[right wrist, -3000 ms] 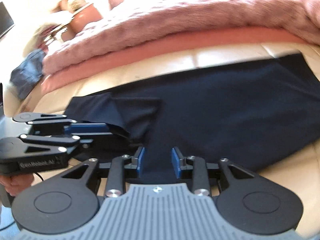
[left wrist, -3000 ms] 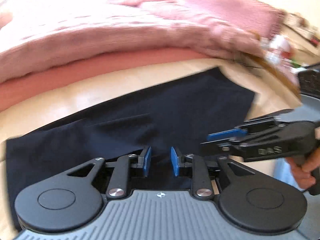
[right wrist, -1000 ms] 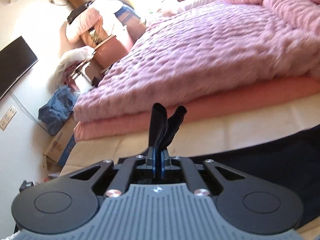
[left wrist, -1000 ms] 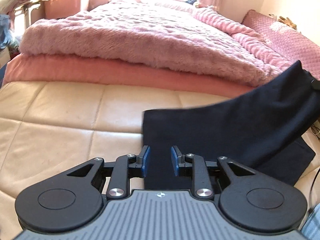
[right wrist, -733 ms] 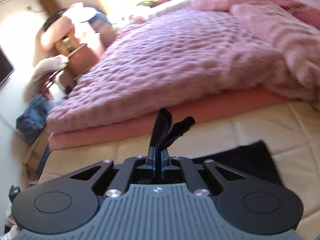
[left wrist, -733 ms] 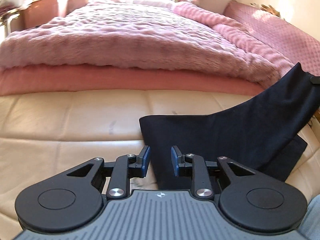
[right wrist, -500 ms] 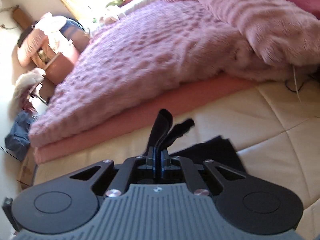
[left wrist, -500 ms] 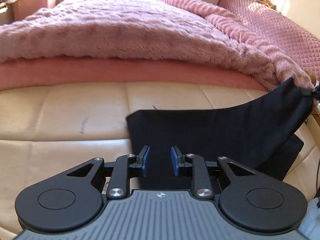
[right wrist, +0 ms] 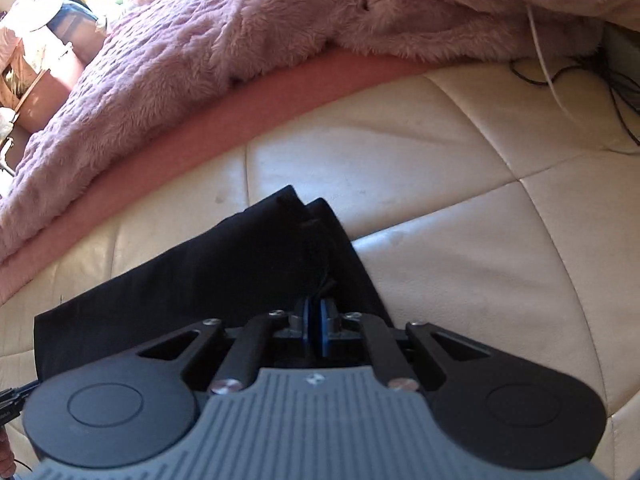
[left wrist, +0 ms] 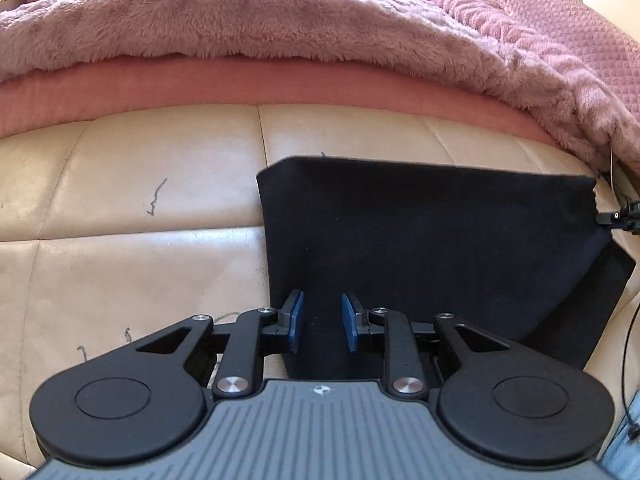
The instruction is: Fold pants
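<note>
The black pants (left wrist: 420, 240) lie folded over on the cream leather surface (left wrist: 140, 260), with the upper layer stretched toward the right. My left gripper (left wrist: 320, 322) hovers low over the pants' near left edge. Its blue pads (left wrist: 295, 320) stand apart, dark cloth shows between them, and they do not press on it. My right gripper (right wrist: 315, 314) is shut on the pants' end (right wrist: 304, 232), which drapes forward from its pads onto the leather. In the left wrist view the right gripper's tip (left wrist: 620, 218) shows at the far right, at the pants' corner.
A fluffy pink blanket (left wrist: 280, 12) over a salmon sheet (left wrist: 240, 84) runs along the back of the leather. Thin cables (right wrist: 580, 72) lie at the back right. A box and clutter (right wrist: 36, 80) stand at the far left.
The right gripper has come down and to the right with the pants' end, so the raised flap now lies nearly flat. The left gripper has sunk closer to the pants' left edge.
</note>
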The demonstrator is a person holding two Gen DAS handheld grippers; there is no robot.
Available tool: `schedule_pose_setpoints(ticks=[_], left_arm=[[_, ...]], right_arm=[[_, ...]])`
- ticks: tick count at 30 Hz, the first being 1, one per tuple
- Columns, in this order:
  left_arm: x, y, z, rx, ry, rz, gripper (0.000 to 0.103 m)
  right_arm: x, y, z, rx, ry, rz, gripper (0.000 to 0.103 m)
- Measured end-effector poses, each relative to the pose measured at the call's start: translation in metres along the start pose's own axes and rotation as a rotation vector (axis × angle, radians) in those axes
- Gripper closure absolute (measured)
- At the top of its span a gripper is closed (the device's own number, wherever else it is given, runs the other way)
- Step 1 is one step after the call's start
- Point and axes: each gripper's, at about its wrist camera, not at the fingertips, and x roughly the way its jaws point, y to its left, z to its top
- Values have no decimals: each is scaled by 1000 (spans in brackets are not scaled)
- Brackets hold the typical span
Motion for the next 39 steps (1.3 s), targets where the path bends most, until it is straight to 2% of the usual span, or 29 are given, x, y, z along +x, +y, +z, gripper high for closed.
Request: schedule_pose_setpoints(ticks=[3, 4, 7, 9, 14, 17, 21, 23, 25, 26, 27, 28, 30, 32, 33, 34, 36, 39], left_arm=[[-5, 8, 12, -24, -48, 11, 75], [-4, 12, 18, -38, -56, 18, 75], [4, 24, 35, -92, -81, 14, 75], [10, 27, 46, -120, -92, -4, 75], [34, 18, 60, -73, -77, 2, 75], [55, 18, 64, -60, -54, 78, 75], [64, 11, 65, 24, -75, 133, 75], [64, 10, 69, 29, -79, 156, 76], [56, 15, 70, 4, -97, 195, 82], [50, 20, 69, -20, -101, 200, 82], [42, 26, 66, -53, -97, 180, 82], [35, 33, 62, -84, -94, 156, 82], [19, 46, 50, -161, -84, 89, 82], [7, 55, 34, -247, -62, 5, 75], [4, 55, 27, -269, -51, -13, 70], [1, 54, 19, -276, -41, -21, 70], [-3, 45, 3, -235, -22, -16, 70], [-7, 23, -17, -136, 24, 41, 70]], right_arm=[[-13, 12, 2, -85, -53, -156, 93], [-18, 15, 3, -104, -75, -150, 93], [-27, 30, 8, -124, -123, -34, 93], [-20, 41, 12, -152, -133, -9, 93], [17, 44, 23, -130, -110, -61, 95], [27, 36, 25, -114, -112, -83, 103], [33, 32, 25, -105, -123, -102, 103], [30, 31, 23, -105, -127, -106, 103], [27, 33, 23, -106, -138, -124, 103], [23, 34, 22, -109, -148, -145, 97], [19, 34, 21, -108, -160, -158, 87], [14, 32, 19, -99, -166, -155, 69], [4, 24, 13, -85, -176, -147, 55], [-4, 12, 6, -69, -173, -133, 47], [-7, 4, 2, -45, -161, -109, 37], [-9, -4, -2, -18, -151, -84, 32], [-15, -17, -11, 26, -145, -58, 32], [-14, -31, -22, 75, -98, -29, 31]])
